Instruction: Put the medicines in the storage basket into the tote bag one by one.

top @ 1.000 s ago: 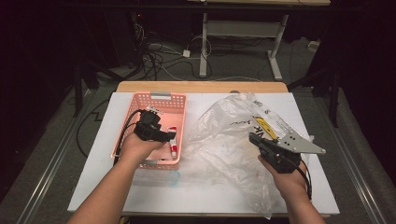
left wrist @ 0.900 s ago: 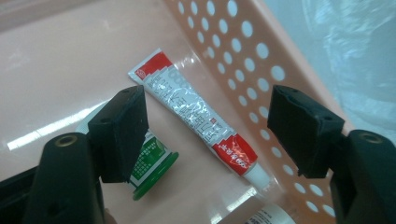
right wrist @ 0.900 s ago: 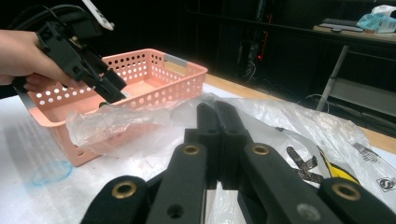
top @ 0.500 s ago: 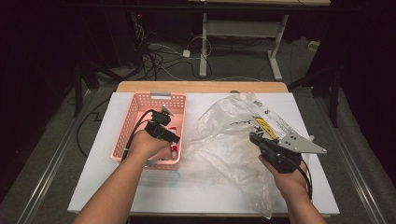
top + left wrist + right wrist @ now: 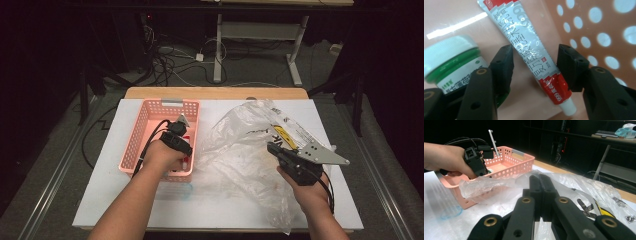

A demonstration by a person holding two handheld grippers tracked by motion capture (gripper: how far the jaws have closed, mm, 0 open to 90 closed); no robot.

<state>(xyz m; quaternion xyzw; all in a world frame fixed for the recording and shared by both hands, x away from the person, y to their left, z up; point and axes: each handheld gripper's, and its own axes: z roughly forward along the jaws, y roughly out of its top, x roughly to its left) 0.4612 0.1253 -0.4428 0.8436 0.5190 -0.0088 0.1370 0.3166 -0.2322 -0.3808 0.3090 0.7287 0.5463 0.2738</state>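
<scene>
My left gripper (image 5: pixel 184 156) reaches down into the pink perforated basket (image 5: pixel 145 120), at its near right corner. Along its jaws I see a red, white and silver tube (image 5: pixel 534 50) lying on the basket floor between the two pads (image 5: pixel 504 67). The jaws have just been closing, and a narrow gap still shows on each side of the tube. A green jar with a white lid (image 5: pixel 451 62) lies just left of the jaws. My right gripper (image 5: pixel 272 148) is shut on the crumpled clear plastic bag (image 5: pixel 240 140), holding its film up (image 5: pixel 499 182).
The basket and bag rest on a white sheet (image 5: pixel 100 190) over a wooden table (image 5: pixel 215 93). The basket's holed wall (image 5: pixel 599 32) stands close to the right of the left jaws. A faint blue ring (image 5: pixel 450 212) marks the sheet. Cables lie on the dark floor beyond.
The left hand has sunk deeper into the basket, toward its near right corner, and its jaws have narrowed. The right hand and the bag have stayed put.
</scene>
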